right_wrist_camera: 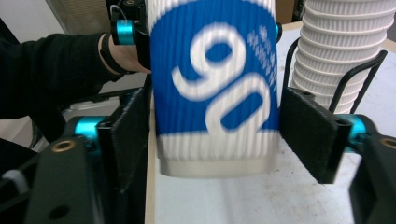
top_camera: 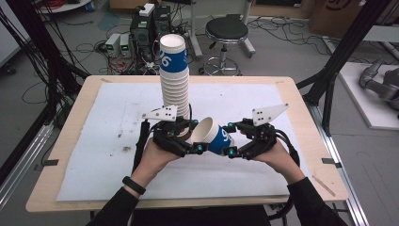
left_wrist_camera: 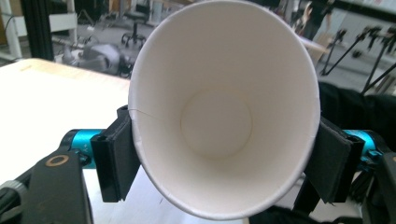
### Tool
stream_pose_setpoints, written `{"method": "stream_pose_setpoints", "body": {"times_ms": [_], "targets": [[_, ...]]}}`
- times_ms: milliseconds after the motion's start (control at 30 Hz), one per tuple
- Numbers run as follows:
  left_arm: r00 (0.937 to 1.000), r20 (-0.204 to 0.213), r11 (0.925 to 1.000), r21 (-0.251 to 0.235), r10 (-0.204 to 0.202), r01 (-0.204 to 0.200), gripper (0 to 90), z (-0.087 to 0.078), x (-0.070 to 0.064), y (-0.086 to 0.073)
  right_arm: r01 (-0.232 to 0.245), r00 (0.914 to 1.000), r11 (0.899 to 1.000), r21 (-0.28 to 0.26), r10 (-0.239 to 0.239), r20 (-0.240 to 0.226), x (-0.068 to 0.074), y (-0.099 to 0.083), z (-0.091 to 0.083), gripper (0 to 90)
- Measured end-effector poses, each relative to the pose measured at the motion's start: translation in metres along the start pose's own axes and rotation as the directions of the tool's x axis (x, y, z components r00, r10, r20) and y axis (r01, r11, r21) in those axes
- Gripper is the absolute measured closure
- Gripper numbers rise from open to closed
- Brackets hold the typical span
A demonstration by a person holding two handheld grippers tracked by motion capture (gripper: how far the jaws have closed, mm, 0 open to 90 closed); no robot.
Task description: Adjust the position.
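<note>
At the centre of the high view, both hands hold one paper cup (top_camera: 214,135) sideways above the worktop (top_camera: 66,141), just before the cup stack (top_camera: 174,75), seemingly for stacking. Left gripper view: the left gripper (left_wrist_camera: 219,154) has its fingers (left_wrist_camera: 114,161) clamped on the rim, mouth toward the camera. Right gripper view: the right gripper (right_wrist_camera: 215,140) has fingers (right_wrist_camera: 310,135) flanking the cup's base, one apparently apart, so I cannot tell its grip.

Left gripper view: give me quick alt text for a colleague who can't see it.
A white paper cup faces the camera mouth-first, its empty inside and round bottom visible, with a black jaw pad of the left gripper pressed against each side of its rim. Behind it lie the pale table and blurred workshop clutter.
</note>
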State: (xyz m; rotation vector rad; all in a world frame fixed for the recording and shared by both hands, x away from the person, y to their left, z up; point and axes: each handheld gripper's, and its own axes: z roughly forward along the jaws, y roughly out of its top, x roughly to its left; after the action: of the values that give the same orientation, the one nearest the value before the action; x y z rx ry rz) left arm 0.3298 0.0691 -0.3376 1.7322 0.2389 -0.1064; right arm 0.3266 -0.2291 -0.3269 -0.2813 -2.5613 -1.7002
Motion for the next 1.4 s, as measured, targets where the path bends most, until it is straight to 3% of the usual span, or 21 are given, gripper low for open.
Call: {"method": "stream_pose_setpoints", "body": {"times_ms": [167, 233, 433, 467, 633, 733, 900, 1067, 1233, 1333, 1400], "targets": [[0.9997, -0.015, 0.9988, 0.045, 0.016, -0.016, 23.2, 0.000, 0.000, 0.002, 0.000, 0.9999, 0.999, 0.036, 0.000, 0.014, 0.002, 0.002, 0.003, 21.6], [0.9991, -0.027, 0.9966, 0.076, 0.033, -0.031, 23.2, 0.001, -0.002, 0.003, -0.001, 0.9998, 0.997, 0.074, -0.001, 0.020, 0.003, 0.001, 0.010, 21.3], [0.9982, -0.031, 0.9929, 0.108, 0.052, -0.049, 23.5, 0.005, -0.006, 0.005, 0.004, 0.9996, 0.993, 0.119, -0.007, 0.026, 0.004, 0.000, 0.020, 21.5], [0.9980, -0.032, 0.9922, 0.113, 0.055, -0.051, 23.5, 0.005, -0.006, 0.006, 0.005, 0.9996, 0.992, 0.127, -0.008, 0.026, 0.004, 0.000, 0.022, 26.3], [0.9984, -0.028, 0.9950, 0.088, 0.049, -0.046, 22.4, 0.005, -0.007, 0.007, 0.026, 0.9993, 0.994, 0.108, -0.029, 0.025, 0.004, -0.001, 0.023, 28.2], [0.9986, -0.029, 0.9962, 0.076, 0.045, -0.043, 20.2, 0.004, -0.006, 0.007, 0.013, 0.9999, 0.997, 0.077, -0.013, 0.009, 0.003, -0.002, 0.023, 28.3], [0.9991, -0.038, 0.9998, 0.004, 0.017, -0.017, 15.0, 0.002, -0.006, 0.006, 0.003, 1.0000, 1.000, 0.003, -0.003, -0.003, 0.002, -0.002, 0.019, 28.2], [0.9995, 0.016, 0.9968, -0.074, -0.028, 0.029, 15.0, 0.001, -0.005, 0.005, 0.002, 1.0000, 0.999, -0.039, -0.002, -0.004, 0.002, -0.002, 0.017, 28.2], [0.9981, 0.036, 0.9934, -0.101, -0.051, 0.054, 15.0, 0.003, -0.004, 0.005, 0.014, 0.9999, 0.998, -0.066, -0.014, -0.006, 0.005, -0.002, 0.019, 28.2], [0.9980, 0.045, 0.9933, -0.105, -0.045, 0.049, 15.9, 0.002, -0.004, 0.005, 0.016, 0.9998, 0.998, -0.068, -0.017, -0.006, 0.005, -0.002, 0.021, 28.2], [0.9983, 0.048, 0.9931, -0.111, -0.032, 0.037, 21.2, 0.002, -0.005, 0.005, 0.010, 0.9999, 0.998, -0.068, -0.010, -0.003, 0.005, -0.003, 0.021, 28.2]]}}
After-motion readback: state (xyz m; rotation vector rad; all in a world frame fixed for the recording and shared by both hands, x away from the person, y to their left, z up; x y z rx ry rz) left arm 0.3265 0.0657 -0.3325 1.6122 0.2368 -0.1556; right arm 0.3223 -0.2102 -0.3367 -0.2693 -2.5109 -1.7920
